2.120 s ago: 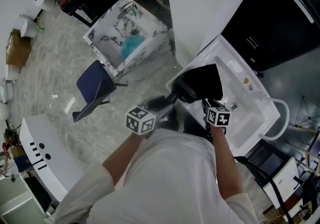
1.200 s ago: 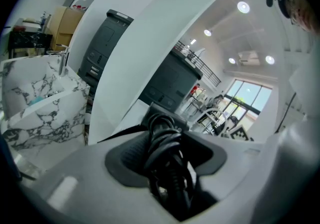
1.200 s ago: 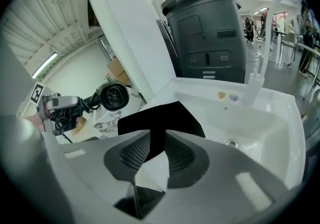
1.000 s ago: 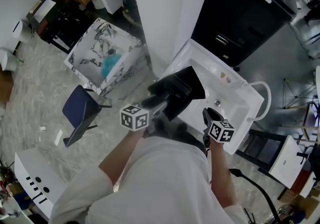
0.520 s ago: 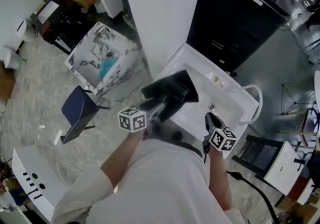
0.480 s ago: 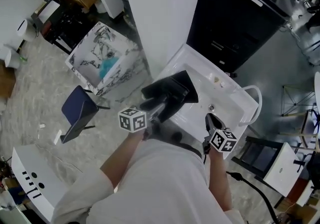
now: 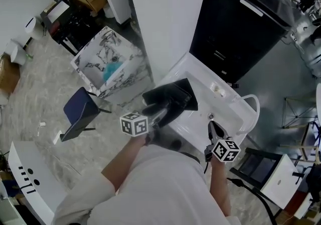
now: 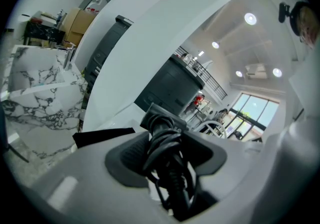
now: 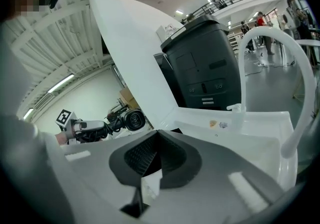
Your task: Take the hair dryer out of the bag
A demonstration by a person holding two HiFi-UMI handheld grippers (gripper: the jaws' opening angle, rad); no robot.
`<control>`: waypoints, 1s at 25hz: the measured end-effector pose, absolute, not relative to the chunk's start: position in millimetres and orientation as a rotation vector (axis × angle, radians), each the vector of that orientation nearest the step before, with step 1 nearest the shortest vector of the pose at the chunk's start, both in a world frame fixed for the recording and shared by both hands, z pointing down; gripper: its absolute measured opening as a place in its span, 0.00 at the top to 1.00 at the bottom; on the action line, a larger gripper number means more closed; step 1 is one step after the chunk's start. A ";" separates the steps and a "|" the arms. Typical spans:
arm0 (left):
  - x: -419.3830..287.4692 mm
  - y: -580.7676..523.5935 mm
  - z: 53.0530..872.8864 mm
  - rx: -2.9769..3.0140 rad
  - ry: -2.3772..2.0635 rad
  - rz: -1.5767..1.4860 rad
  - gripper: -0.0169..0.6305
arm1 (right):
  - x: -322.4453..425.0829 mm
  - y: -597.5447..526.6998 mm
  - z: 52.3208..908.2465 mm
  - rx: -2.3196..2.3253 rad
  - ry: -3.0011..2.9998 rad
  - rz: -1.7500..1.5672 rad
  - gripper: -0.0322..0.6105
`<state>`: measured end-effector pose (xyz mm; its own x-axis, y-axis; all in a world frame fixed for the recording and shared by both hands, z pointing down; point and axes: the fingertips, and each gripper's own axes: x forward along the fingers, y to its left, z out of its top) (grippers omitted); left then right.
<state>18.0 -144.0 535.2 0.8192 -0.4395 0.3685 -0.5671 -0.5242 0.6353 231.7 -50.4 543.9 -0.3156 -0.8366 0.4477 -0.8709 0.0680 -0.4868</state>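
Between the left jaws: the hair dryer

Between the jaws of the left gripper [image 8: 169,160] sits the black hair dryer [image 8: 162,128]. They squeeze its handle, and the cord is wound round it. The right gripper [image 9: 156,143] has its jaws pressed tight together with nothing in them. The hair dryer is out of the bag [image 7: 180,93], up in the air near it. The black bag lies on the white sink [image 7: 228,108].
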 end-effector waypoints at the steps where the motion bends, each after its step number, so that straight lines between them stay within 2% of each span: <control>1: 18.6 -143.3 534.4 2.206 -0.735 0.205 0.65 | 231.1 -50.3 542.5 1.801 -2.270 1.078 0.94; 25: 22.3 -148.2 533.4 2.192 -0.713 0.193 0.65 | 224.6 -64.6 535.7 1.742 -2.317 0.988 0.94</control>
<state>22.3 -148.2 533.4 0.8289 -0.4282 0.3600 -0.5514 -0.5165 0.6552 224.6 -64.6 535.7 -0.3506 -0.8340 0.4260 -0.8848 0.1459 -0.4425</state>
